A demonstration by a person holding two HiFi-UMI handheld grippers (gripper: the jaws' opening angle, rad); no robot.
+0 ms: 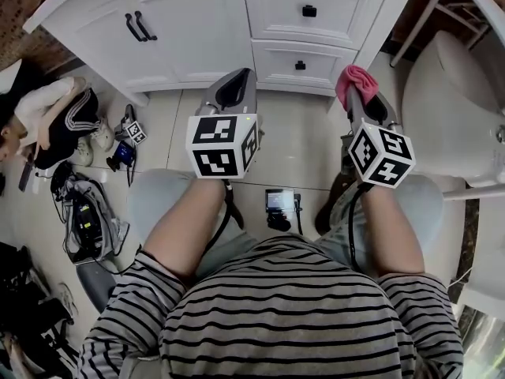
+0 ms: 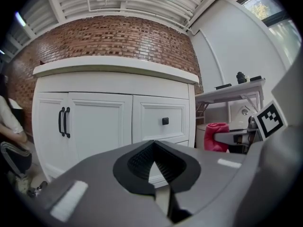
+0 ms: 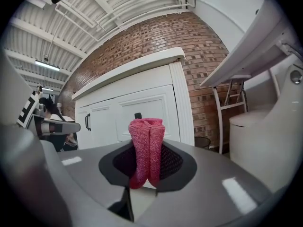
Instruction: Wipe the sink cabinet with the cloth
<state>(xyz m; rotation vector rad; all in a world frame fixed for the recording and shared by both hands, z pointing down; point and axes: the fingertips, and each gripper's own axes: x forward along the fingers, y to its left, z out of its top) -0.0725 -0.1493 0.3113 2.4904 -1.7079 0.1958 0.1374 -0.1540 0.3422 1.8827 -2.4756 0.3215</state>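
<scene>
The white sink cabinet (image 1: 213,30) stands ahead, with two doors and black handles (image 1: 139,26) on the left and two drawers with black knobs (image 1: 308,10) on the right. My right gripper (image 1: 357,93) is shut on a folded pink cloth (image 1: 353,81), held a little short of the cabinet's lower right corner. In the right gripper view the cloth (image 3: 147,150) stands upright between the jaws of the gripper (image 3: 147,167). My left gripper (image 1: 231,93) is shut and holds nothing; its tips (image 2: 154,161) point at the cabinet (image 2: 113,122) front.
A white toilet (image 1: 450,109) stands close on the right. A person (image 1: 47,121) crouches on the floor at the left beside bags (image 1: 87,219) and gear. A small device (image 1: 280,204) lies on the tiled floor between my knees. A white table (image 2: 232,91) is right of the cabinet.
</scene>
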